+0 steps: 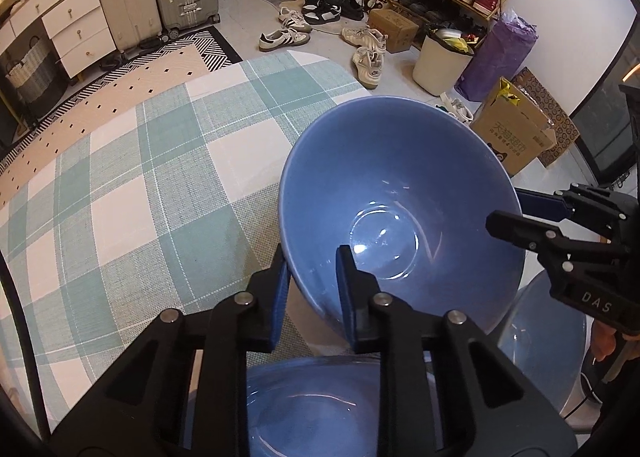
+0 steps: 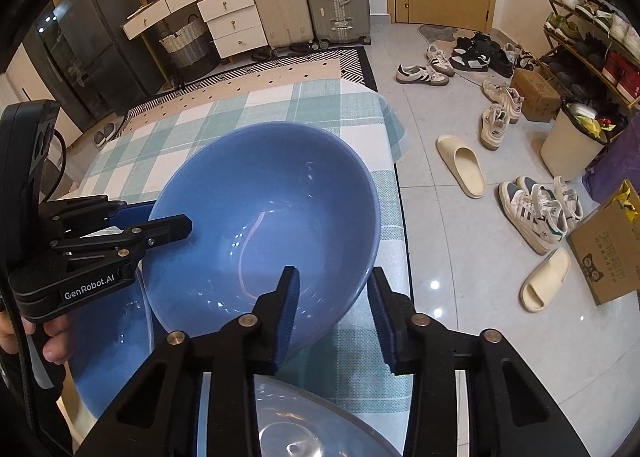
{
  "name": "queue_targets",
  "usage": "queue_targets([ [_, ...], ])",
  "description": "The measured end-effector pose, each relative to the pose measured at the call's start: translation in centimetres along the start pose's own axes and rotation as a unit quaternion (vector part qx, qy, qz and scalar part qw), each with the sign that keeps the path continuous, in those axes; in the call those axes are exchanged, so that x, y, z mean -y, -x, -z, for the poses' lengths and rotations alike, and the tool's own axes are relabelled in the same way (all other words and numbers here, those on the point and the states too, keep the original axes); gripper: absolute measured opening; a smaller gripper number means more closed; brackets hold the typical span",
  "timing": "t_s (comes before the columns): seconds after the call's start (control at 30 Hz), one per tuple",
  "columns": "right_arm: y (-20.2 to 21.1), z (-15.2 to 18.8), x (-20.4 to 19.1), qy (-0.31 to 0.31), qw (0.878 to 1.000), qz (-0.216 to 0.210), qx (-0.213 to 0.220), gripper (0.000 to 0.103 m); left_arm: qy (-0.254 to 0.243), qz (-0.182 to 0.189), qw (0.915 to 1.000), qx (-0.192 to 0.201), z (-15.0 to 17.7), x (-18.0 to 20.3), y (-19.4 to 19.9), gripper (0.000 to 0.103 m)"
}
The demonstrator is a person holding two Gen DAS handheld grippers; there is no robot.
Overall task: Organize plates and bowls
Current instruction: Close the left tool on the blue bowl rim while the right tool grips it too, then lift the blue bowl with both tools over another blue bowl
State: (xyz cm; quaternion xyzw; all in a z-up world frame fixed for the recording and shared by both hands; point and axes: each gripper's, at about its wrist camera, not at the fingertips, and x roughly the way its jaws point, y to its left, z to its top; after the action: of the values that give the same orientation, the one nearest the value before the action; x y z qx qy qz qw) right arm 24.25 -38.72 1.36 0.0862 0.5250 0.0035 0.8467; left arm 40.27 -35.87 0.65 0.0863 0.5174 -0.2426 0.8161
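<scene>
Gripping the same blue bowl [image 1: 400, 201] from two sides, both claws have their fingers set over its rim — one finger inside, one outside. The left gripper [image 1: 314, 289] is closed tight on the near rim, its pads pressing the wall. The right gripper [image 2: 334, 309] straddles the opposite rim; its jaws are narrowed around the wall, and the pads seem to press it, though a small gap on the outer side is hard to judge. The bowl is tilted and appears lifted above the checked tablecloth [image 1: 140, 177], near the right edge of the table. I think two holds are used because the bowl is wide and smooth, so one pinch could let it swing. Below it lie another blue dish [image 1: 312, 409] and a clear glass dish [image 2: 320, 417], probably the stacking place.
</scene>
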Motion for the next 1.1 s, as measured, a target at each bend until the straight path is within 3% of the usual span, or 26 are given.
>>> queue_targets([
  [0.53,0.5,0.0,-0.2,0.012,1.000,0.017,0.008,0.028,-0.004,-0.010,0.9997,0.020,-0.1,-0.1,0.7,0.015],
  [1.1,2.9,0.2,-0.9,0.015,0.999,0.023,0.035,0.028,-0.011,-0.018,0.9978,0.062,0.4,1.2,5.2,0.015],
])
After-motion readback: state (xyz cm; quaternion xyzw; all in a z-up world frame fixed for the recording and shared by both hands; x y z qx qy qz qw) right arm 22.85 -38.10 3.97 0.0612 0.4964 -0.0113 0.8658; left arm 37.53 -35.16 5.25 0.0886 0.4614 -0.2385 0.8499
